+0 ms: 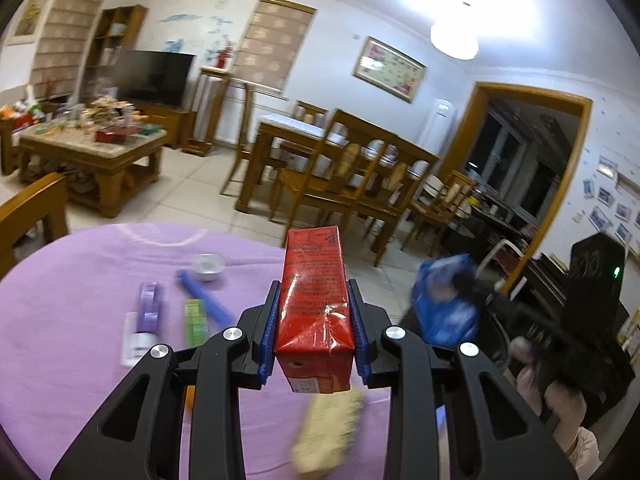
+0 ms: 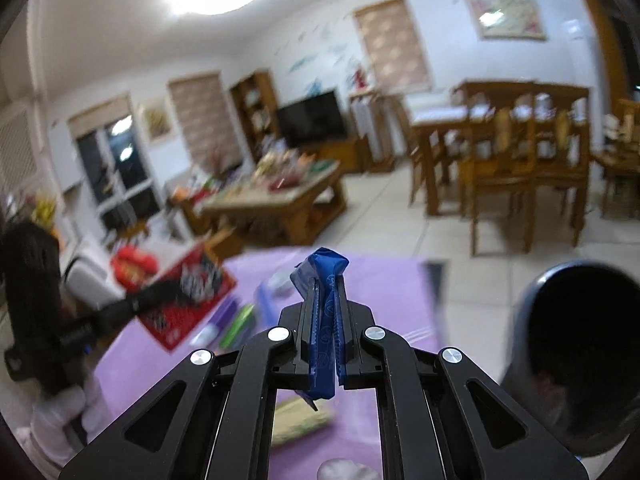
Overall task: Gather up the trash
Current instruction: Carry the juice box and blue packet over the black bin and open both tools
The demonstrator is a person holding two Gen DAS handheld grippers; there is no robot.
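My left tongs (image 1: 314,320) clamp a red carton (image 1: 314,300) at centre frame, above the purple surface (image 1: 80,300). My right tongs (image 2: 326,320) pinch a crumpled blue wrapper (image 2: 322,320) at centre; a dark bin (image 2: 580,360) sits lower right.

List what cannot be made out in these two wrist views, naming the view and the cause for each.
1. Print on the red carton, left wrist view: too small and blurred.
2. Yellowish packet, left wrist view: motion blur, partly behind the tongs.
3. Inside of the dark bin, right wrist view: in shadow, cut by the edge.
4. Blue wrapper, right wrist view: its label is crumpled between the fingers.
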